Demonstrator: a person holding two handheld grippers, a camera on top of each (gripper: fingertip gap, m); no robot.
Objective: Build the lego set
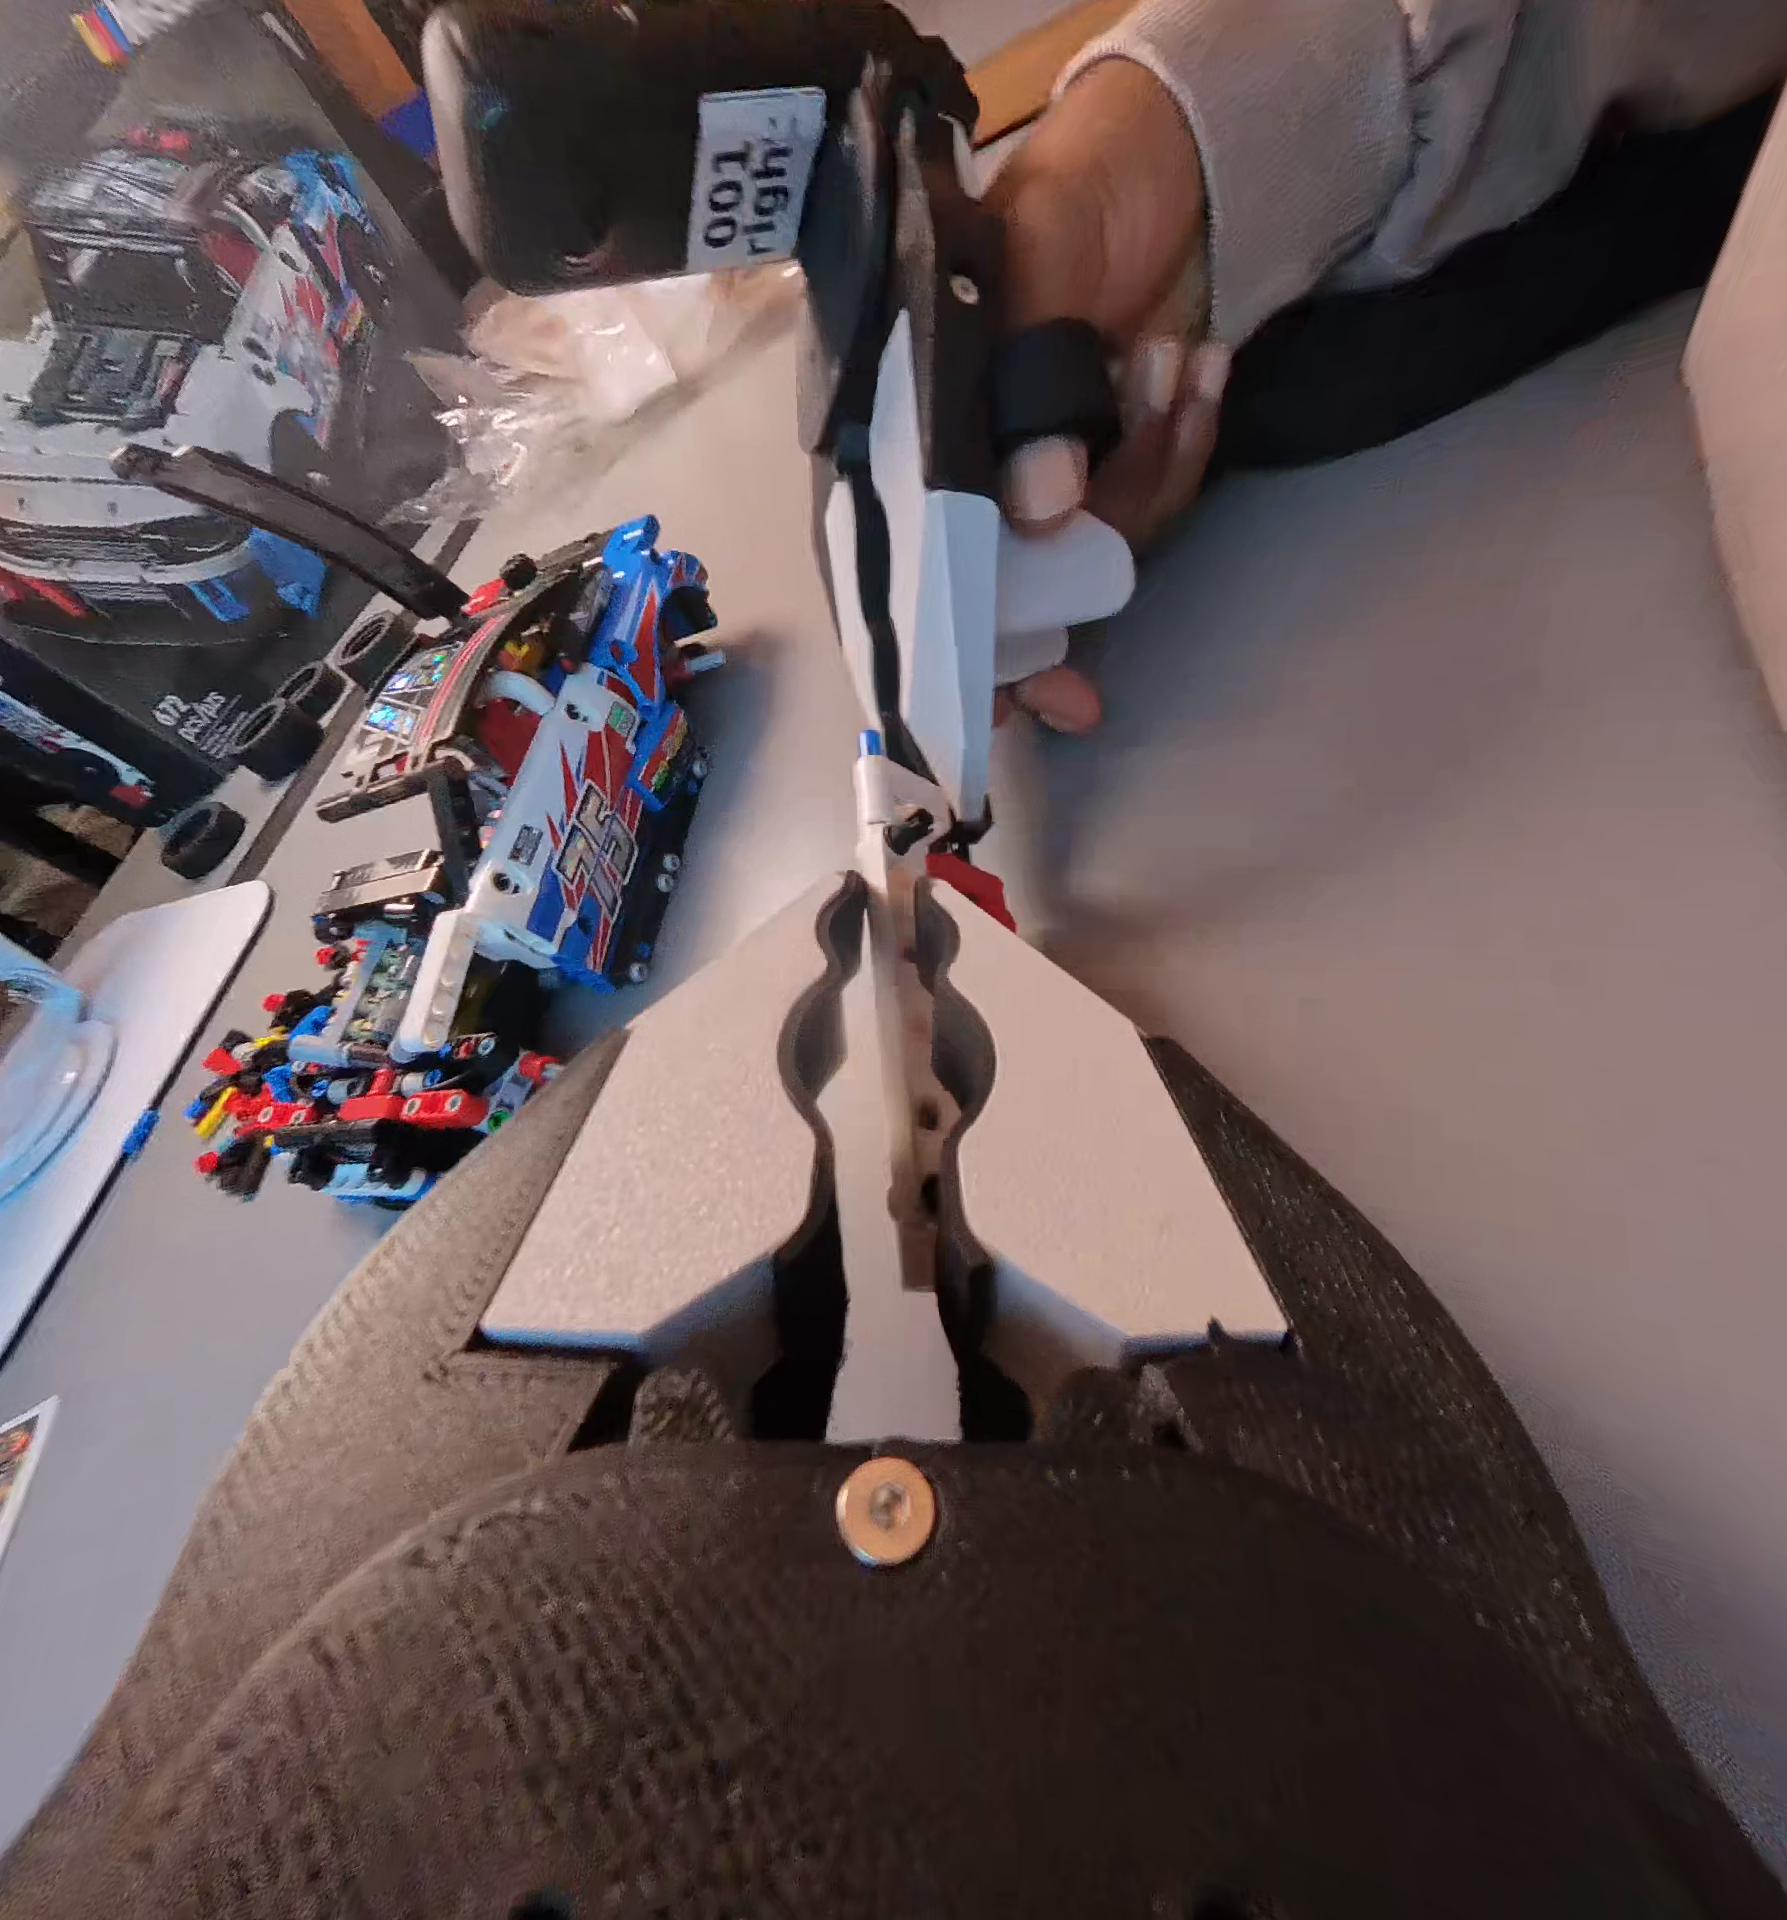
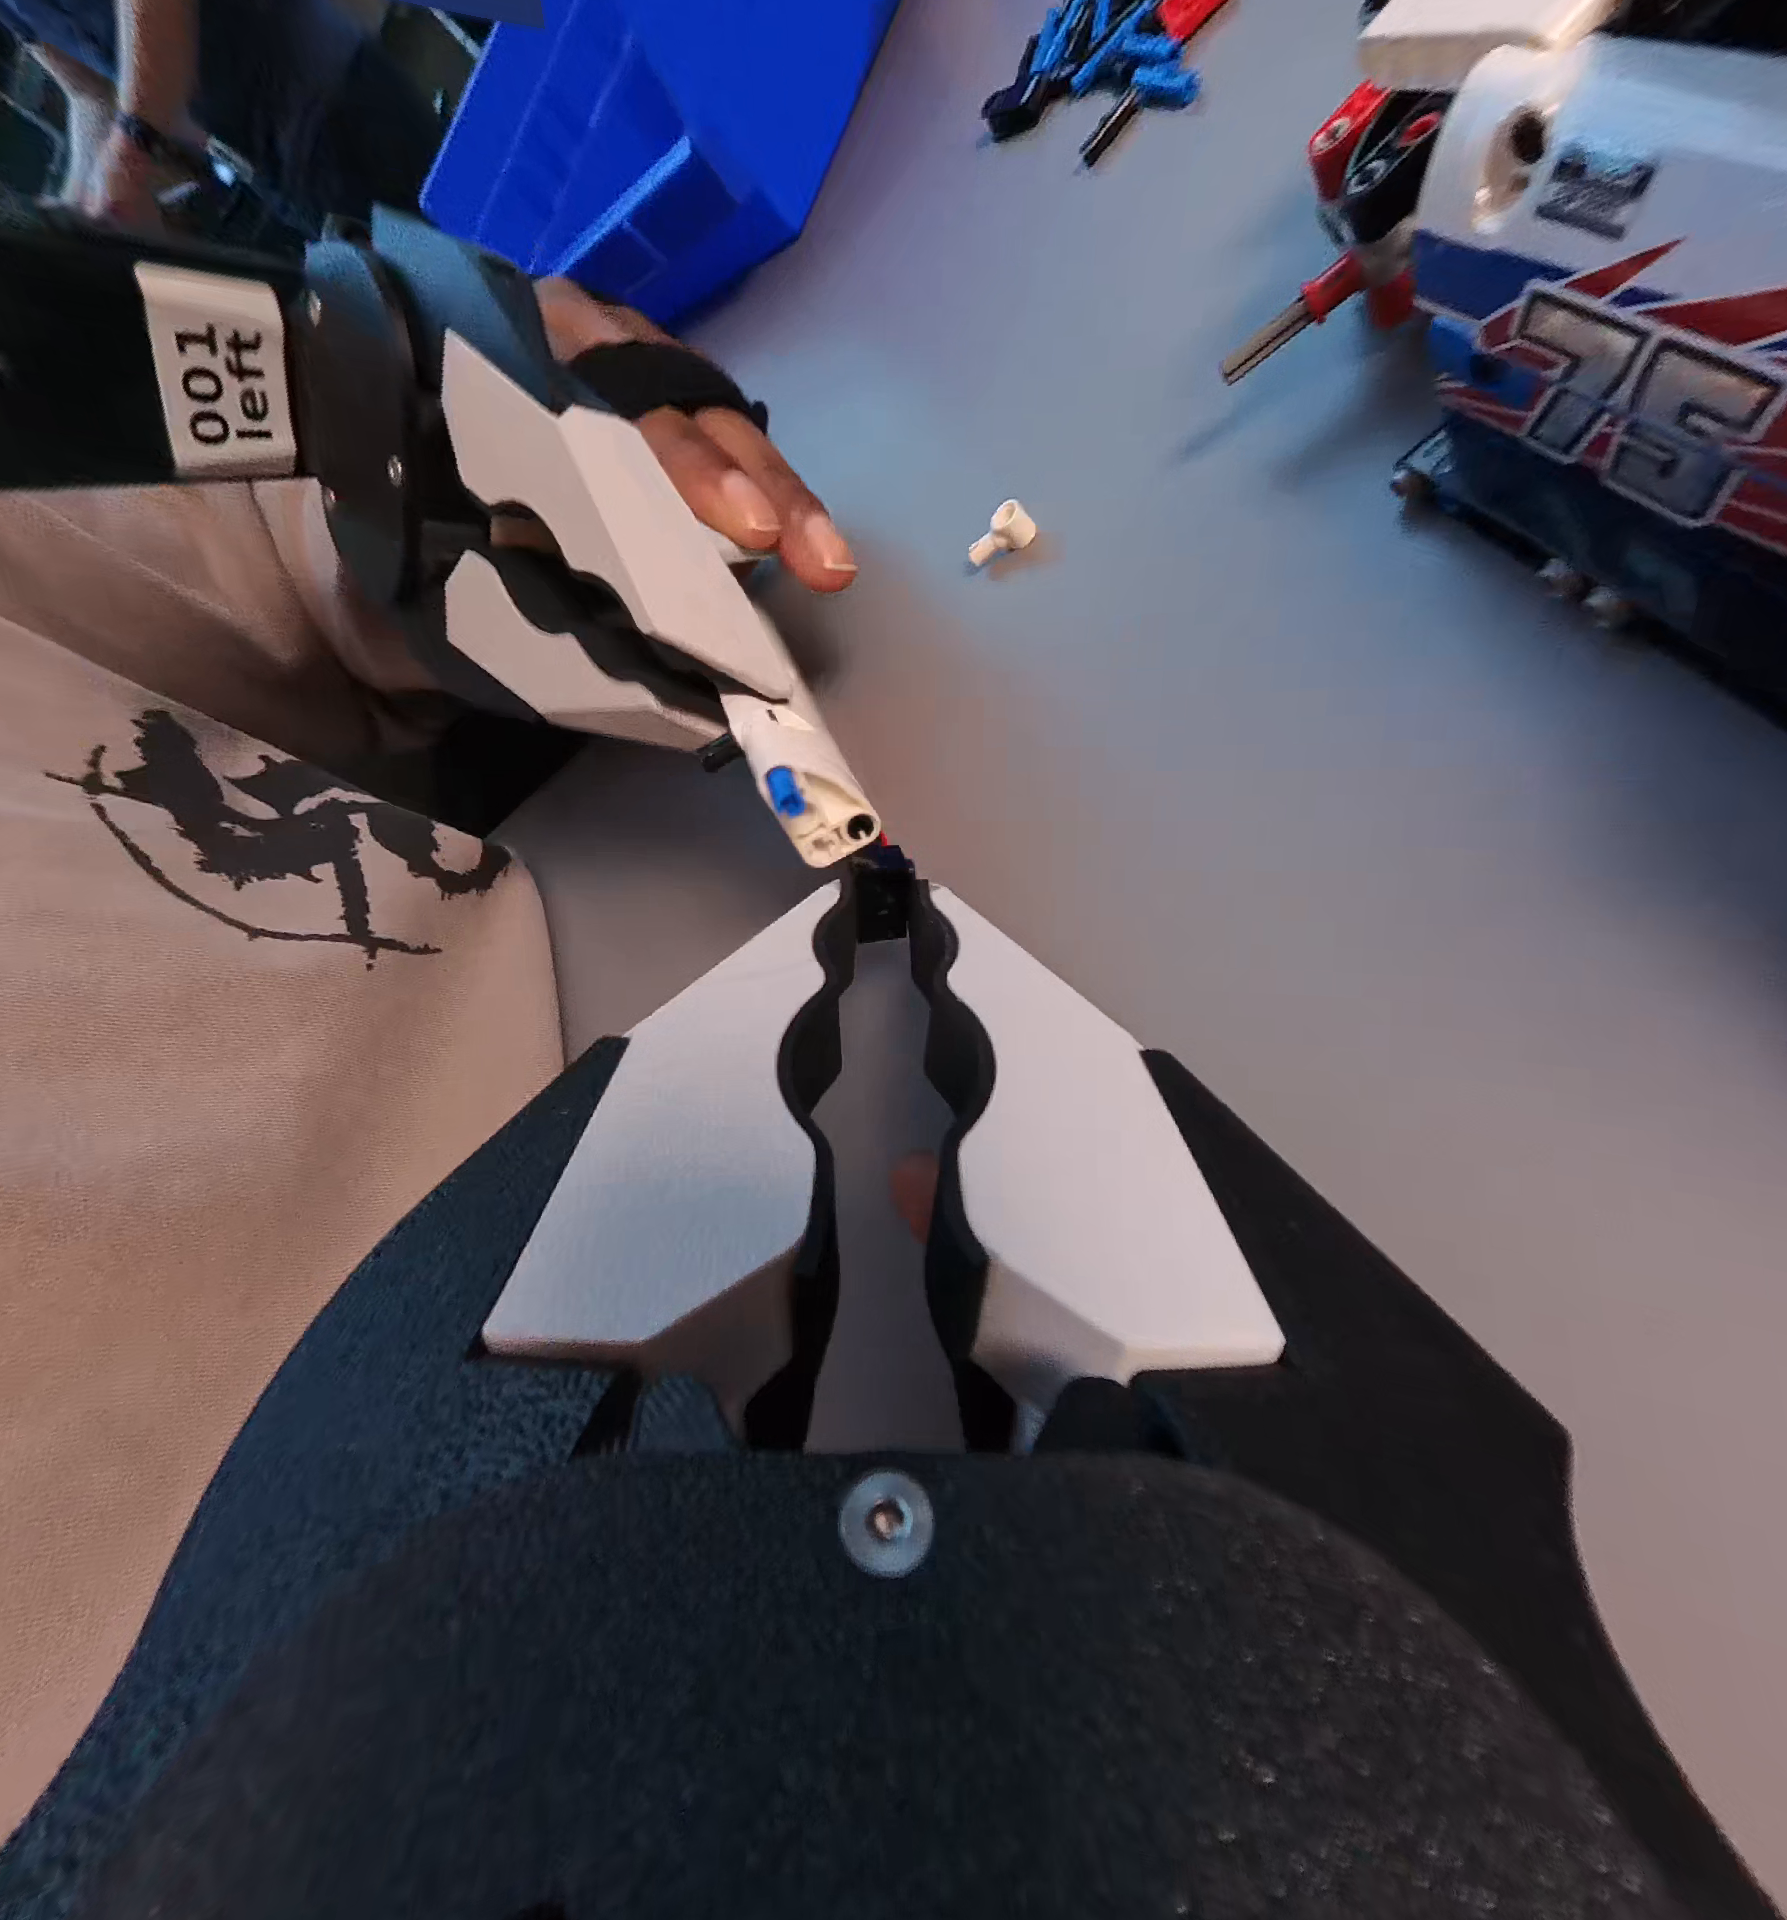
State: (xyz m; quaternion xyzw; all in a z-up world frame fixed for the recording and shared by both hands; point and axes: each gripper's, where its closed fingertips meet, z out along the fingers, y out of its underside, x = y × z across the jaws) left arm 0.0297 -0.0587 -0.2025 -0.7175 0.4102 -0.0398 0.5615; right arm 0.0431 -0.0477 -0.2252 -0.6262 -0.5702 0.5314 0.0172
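My left gripper (image 1: 889, 914) clamps a flat white lego beam (image 1: 904, 1049); right gripper (image 2: 884, 904) pinches a small black piece (image 2: 881, 909) w/ wavy-edged fingers, above smooth grey desk (image 2: 1284, 935), glossy lego car (image 1: 556, 821) nearby.

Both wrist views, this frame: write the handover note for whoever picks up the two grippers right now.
Left gripper: shut on a long white beam with a blue pin near its far end, held above the table.
Right gripper: shut on a small black piece, its tip meeting the beam's end; red parts sit at that joint.
Lego car: largely built, on the table to the left, loose parts piled beside it, tyres by the box.
A small white connector lies loose on the table.
Left to do: seat the black piece, then fit the subassembly to the car.
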